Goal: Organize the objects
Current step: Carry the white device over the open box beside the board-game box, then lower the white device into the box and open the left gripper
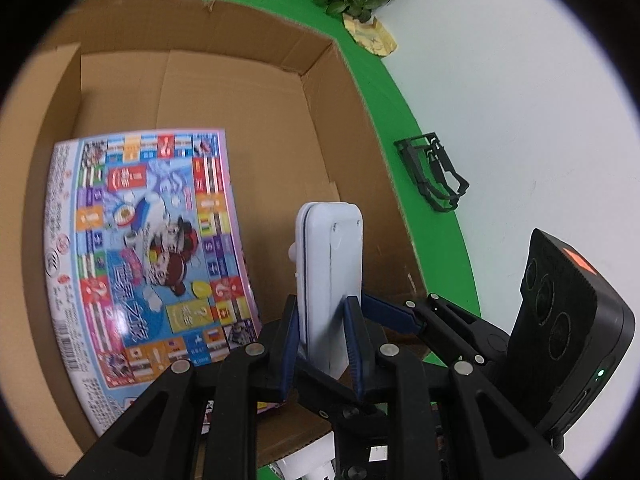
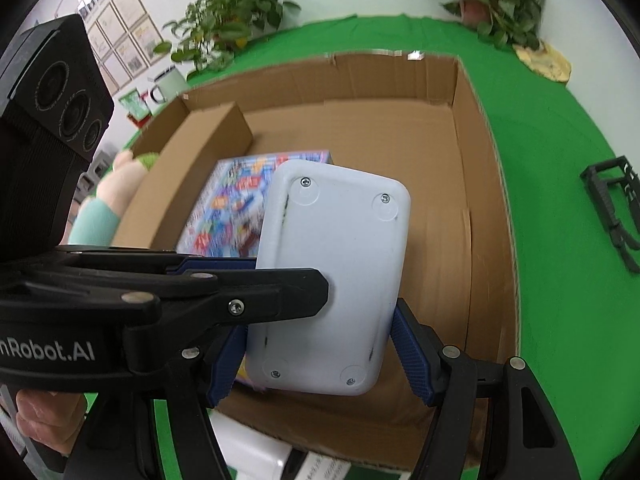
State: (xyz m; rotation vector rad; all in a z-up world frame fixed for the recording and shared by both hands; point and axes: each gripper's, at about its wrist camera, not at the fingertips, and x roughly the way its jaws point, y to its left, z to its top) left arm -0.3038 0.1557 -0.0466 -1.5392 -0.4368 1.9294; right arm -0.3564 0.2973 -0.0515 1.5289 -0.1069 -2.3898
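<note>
Right now both my grippers, left and right, clamp the white device over the cardboard box. Bare floor to the right of the board game; walls close. Device's long axis points fwd, toward box's far wall.

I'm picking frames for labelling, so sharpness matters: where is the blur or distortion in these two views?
Left wrist view: the white device is fairly sharp, the board game box print slightly soft, and the cardboard box walls bow from the fisheye. Right wrist view: the game's print is smeared by motion blur; the green cloth curves strongly.
</note>
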